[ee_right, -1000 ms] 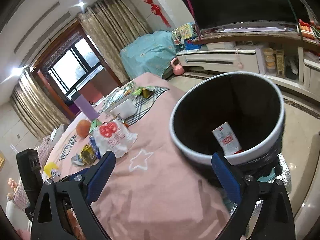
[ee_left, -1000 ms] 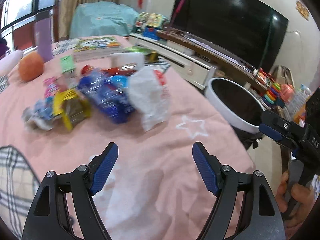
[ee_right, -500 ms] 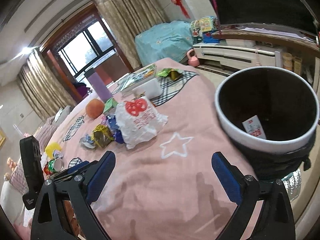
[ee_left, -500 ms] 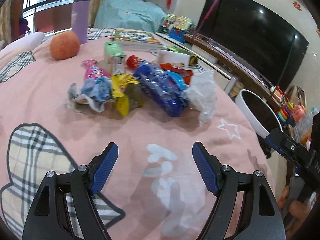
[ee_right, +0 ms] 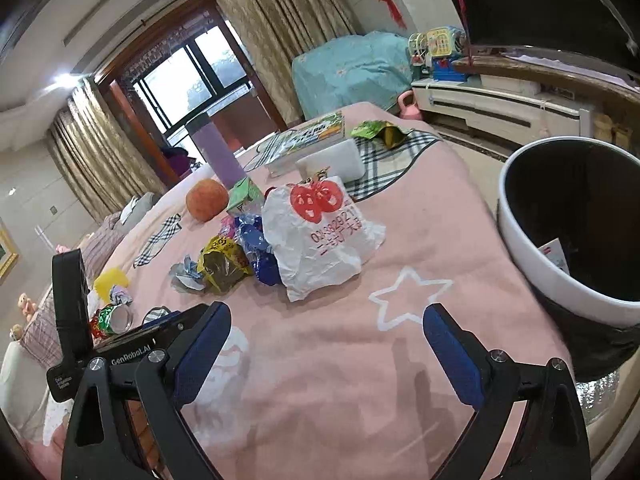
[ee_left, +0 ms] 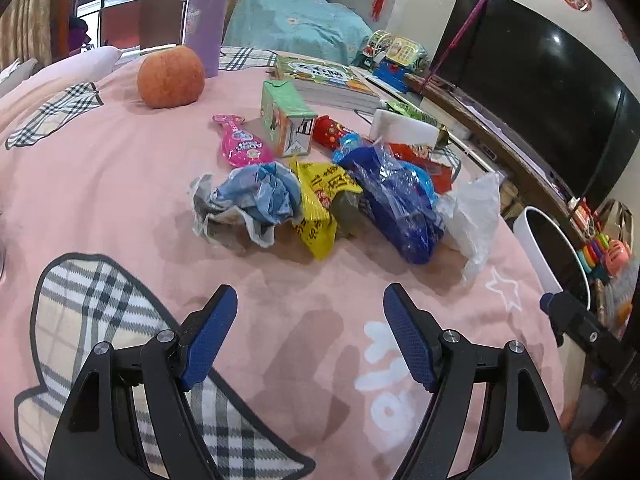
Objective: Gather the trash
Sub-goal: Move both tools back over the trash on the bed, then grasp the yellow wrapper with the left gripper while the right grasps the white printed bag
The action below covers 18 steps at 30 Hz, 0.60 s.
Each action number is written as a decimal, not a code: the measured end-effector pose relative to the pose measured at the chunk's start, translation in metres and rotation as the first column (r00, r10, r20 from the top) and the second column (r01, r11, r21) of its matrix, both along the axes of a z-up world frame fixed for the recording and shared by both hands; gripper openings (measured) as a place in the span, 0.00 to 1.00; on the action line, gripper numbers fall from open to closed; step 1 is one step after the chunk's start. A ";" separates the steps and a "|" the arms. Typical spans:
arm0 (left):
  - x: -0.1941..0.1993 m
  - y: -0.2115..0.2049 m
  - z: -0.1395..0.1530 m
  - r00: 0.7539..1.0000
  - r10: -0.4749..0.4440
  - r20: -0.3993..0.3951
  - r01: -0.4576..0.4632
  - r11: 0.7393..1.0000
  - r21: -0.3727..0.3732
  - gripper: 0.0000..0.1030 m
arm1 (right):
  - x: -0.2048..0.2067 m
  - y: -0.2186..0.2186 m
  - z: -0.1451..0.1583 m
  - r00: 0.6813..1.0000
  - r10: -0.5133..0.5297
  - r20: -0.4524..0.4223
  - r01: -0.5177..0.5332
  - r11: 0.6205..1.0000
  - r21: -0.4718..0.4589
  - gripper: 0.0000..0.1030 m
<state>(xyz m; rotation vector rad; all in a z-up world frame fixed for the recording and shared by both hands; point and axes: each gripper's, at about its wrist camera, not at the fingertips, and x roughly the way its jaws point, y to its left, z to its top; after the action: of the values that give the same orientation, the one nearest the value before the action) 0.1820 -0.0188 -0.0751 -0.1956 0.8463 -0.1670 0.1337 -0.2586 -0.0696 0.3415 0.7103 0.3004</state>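
Observation:
A heap of trash lies on the pink bed cover (ee_left: 120, 184): a crumpled grey-blue wrapper (ee_left: 252, 204), a yellow snack bag (ee_left: 324, 208), a blue plastic bag (ee_left: 396, 208) and a white plastic bag (ee_left: 472, 216), which shows a red print in the right wrist view (ee_right: 324, 232). A white trash bin (ee_right: 560, 280) with a dark inside stands at the bed's right edge and holds a white and red paper (ee_right: 556, 254). My left gripper (ee_left: 310, 334) is open and empty, short of the heap. My right gripper (ee_right: 326, 344) is open and empty, between heap and bin.
An orange fruit (ee_left: 170, 76), a purple flask (ee_left: 204, 20), a green carton (ee_left: 286, 120), a pink pouch (ee_left: 242, 148), a red packet (ee_left: 332, 132), a white box (ee_left: 404, 130) and a book (ee_left: 324, 80) lie behind the heap. A TV (ee_left: 540, 92) and toys (ee_left: 608, 252) stand at right.
Both grippers have swung left, away from the bin and toward the trash heap. The left gripper now faces the heap from farther back. Both stay open and empty.

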 end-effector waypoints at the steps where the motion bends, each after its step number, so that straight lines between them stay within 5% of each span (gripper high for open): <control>1: 0.002 0.000 0.001 1.000 -0.002 0.001 0.002 1.000 -0.002 0.74 | 0.002 0.001 0.000 1.000 0.005 0.001 -0.005 1.000 0.001 0.95; 7: 0.014 -0.007 0.001 1.000 -0.010 -0.016 0.010 1.000 -0.024 0.63 | 0.011 0.003 0.000 1.000 0.006 0.002 -0.006 1.000 0.016 0.95; 18: 0.041 -0.010 -0.008 0.999 0.009 -0.052 -0.010 1.000 -0.022 0.23 | 0.048 0.006 -0.003 1.000 0.003 -0.029 -0.002 0.999 0.038 0.94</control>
<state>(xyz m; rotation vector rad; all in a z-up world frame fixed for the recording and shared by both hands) 0.2228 -0.0284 -0.0833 -0.2256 0.8958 -0.1634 0.1821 -0.2522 -0.0728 0.3813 0.7341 0.3125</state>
